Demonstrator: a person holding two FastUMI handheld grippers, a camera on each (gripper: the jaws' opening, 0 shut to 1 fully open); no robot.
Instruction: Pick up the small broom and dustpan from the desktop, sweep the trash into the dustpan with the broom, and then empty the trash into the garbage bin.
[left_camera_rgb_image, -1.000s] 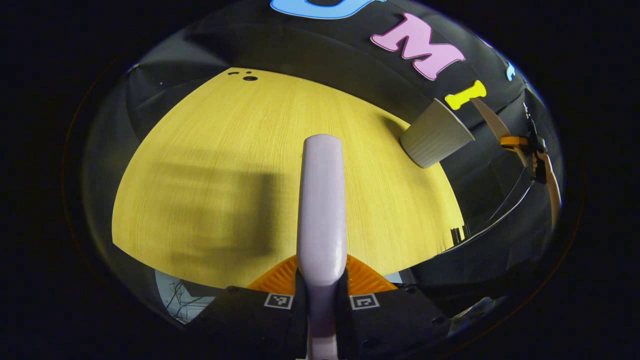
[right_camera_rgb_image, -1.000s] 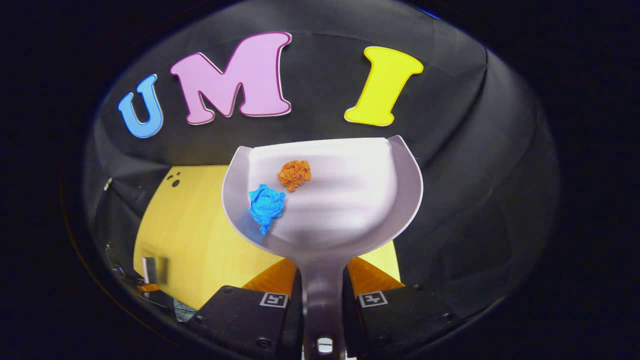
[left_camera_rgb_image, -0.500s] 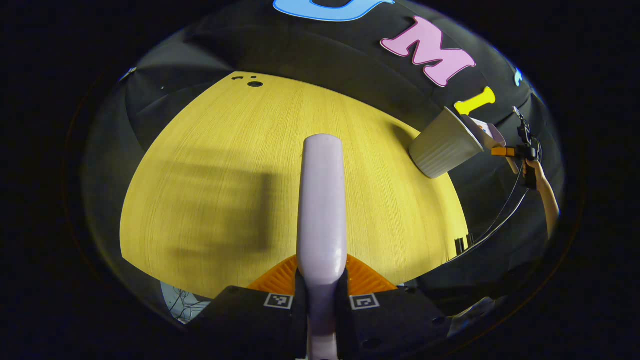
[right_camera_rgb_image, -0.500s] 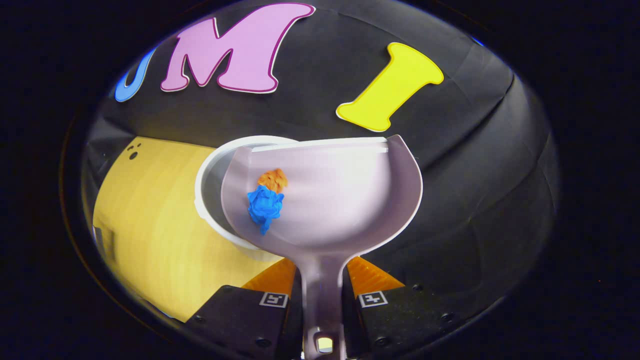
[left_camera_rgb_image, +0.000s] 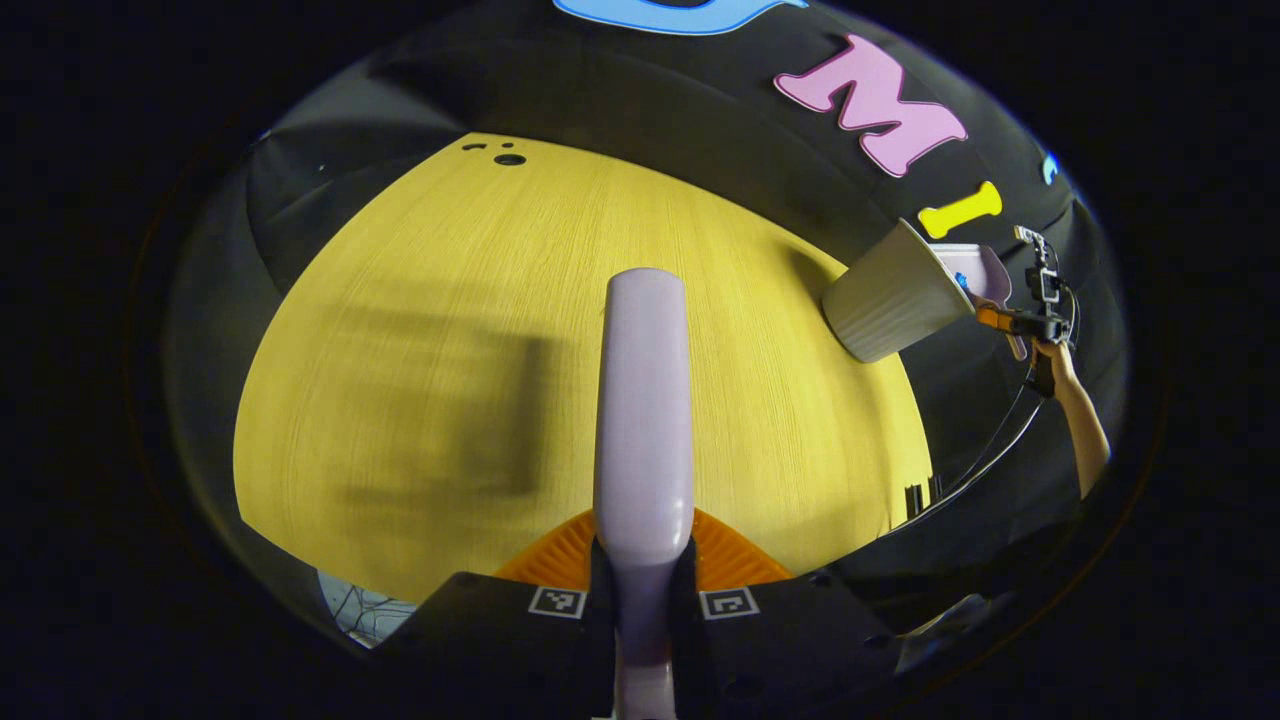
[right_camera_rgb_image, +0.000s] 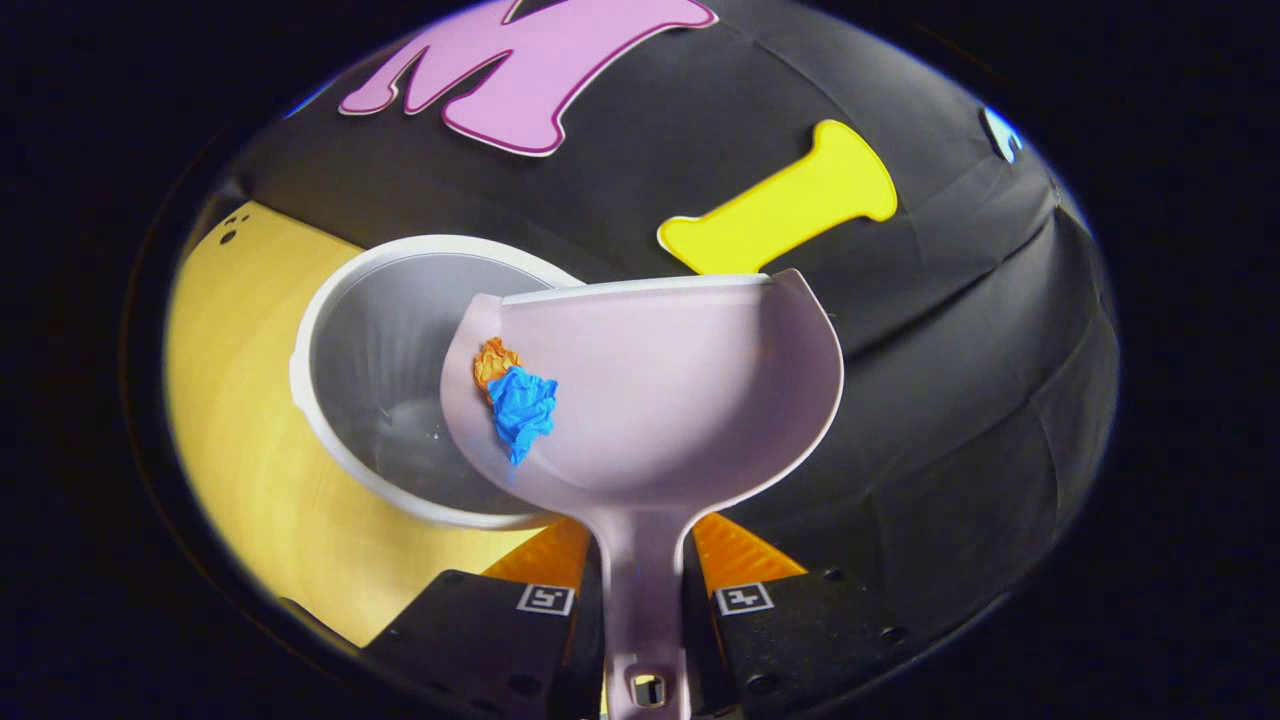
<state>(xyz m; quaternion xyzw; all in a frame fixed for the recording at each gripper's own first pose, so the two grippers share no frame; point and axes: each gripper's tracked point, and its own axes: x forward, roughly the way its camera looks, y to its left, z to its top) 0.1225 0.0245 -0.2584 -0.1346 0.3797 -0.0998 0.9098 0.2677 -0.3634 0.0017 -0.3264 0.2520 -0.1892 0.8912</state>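
My left gripper (left_camera_rgb_image: 643, 565) is shut on the lilac broom (left_camera_rgb_image: 643, 400), whose rounded handle points forward above the yellow table (left_camera_rgb_image: 420, 330). My right gripper (right_camera_rgb_image: 640, 575) is shut on the handle of the lilac dustpan (right_camera_rgb_image: 690, 400). The pan hangs tilted to its left, partly over the open mouth of the grey-white garbage bin (right_camera_rgb_image: 385, 360). A blue paper wad (right_camera_rgb_image: 522, 408) and an orange paper wad (right_camera_rgb_image: 492, 360) rest against the pan's left wall. In the left gripper view the bin (left_camera_rgb_image: 890, 300) stands at the table's far right, with the dustpan (left_camera_rgb_image: 980, 272) above its rim.
A person's forearm (left_camera_rgb_image: 1085, 430) reaches up behind the bin, and a dark cable (left_camera_rgb_image: 990, 455) hangs below it. Small dark holes (left_camera_rgb_image: 508, 158) mark the table's far corner. The table edge (right_camera_rgb_image: 300, 600) lies just below the bin in the right gripper view.
The right gripper has carried the dustpan over the bin and tilted it left. Both wads slid to the pan's left wall. The left gripper and broom barely moved.
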